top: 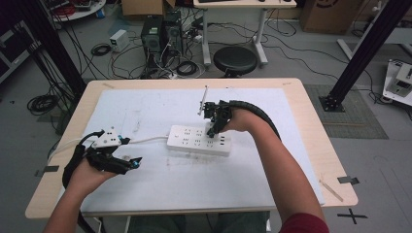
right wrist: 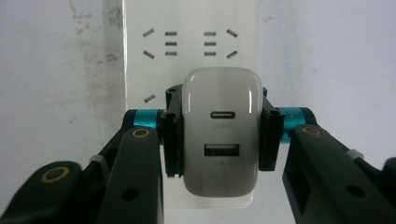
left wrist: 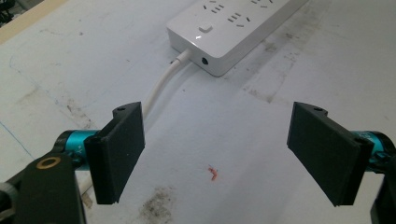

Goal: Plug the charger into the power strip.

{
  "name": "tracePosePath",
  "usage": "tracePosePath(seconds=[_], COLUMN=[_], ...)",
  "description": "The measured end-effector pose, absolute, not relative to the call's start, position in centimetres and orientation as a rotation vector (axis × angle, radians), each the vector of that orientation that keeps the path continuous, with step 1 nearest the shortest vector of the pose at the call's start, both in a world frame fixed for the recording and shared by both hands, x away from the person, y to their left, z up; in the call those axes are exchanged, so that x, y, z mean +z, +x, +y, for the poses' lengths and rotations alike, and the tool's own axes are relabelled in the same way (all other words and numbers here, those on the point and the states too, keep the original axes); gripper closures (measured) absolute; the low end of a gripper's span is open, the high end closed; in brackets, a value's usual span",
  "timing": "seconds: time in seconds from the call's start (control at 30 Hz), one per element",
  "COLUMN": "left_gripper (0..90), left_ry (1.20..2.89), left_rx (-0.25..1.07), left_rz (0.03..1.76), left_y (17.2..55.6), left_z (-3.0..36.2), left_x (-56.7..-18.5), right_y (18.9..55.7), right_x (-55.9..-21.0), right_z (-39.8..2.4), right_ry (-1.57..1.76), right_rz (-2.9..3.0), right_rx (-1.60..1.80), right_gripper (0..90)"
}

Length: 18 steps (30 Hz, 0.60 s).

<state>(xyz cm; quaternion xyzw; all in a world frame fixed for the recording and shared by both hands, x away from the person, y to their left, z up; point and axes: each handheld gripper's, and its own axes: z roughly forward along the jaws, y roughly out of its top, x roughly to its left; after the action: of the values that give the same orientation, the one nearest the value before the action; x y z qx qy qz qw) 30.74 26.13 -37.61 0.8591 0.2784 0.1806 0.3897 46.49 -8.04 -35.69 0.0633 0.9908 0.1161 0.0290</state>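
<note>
A white power strip (top: pixel 198 141) lies mid-table on a white mat, its cord running left. My right gripper (top: pixel 214 130) points down over the strip's right part, shut on a white USB charger (right wrist: pixel 221 133) with two ports on its back face. In the right gripper view the charger sits directly over the power strip (right wrist: pixel 189 42), with empty sockets beyond it. My left gripper (top: pixel 132 163) rests near the table's left front, open, with nothing between its pads (left wrist: pixel 120 151). From the left gripper view, the power strip (left wrist: pixel 229 32) and its white cord (left wrist: pixel 161 86) lie ahead.
The white mat (top: pixel 184 189) covers most of the wooden table (top: pixel 316 145). A small red speck (left wrist: pixel 213 172) and dark smudges mark the mat. Beyond the table stand a black stool (top: pixel 235 60), computers and tangled floor cables.
</note>
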Motion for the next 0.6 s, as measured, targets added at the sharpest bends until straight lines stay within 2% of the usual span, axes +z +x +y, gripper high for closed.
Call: tracePosePath(seconds=[0.6], left_gripper=[19.1], left_ry=[2.182], left_rx=[0.451], left_rz=[0.688], left_y=[31.2], left_z=[25.1], left_x=[-37.8], right_y=[46.9], right_x=[-36.9], right_z=[-7.6], right_ry=[0.212], right_rz=[3.081], right_rx=[0.32], right_gripper=[63.8])
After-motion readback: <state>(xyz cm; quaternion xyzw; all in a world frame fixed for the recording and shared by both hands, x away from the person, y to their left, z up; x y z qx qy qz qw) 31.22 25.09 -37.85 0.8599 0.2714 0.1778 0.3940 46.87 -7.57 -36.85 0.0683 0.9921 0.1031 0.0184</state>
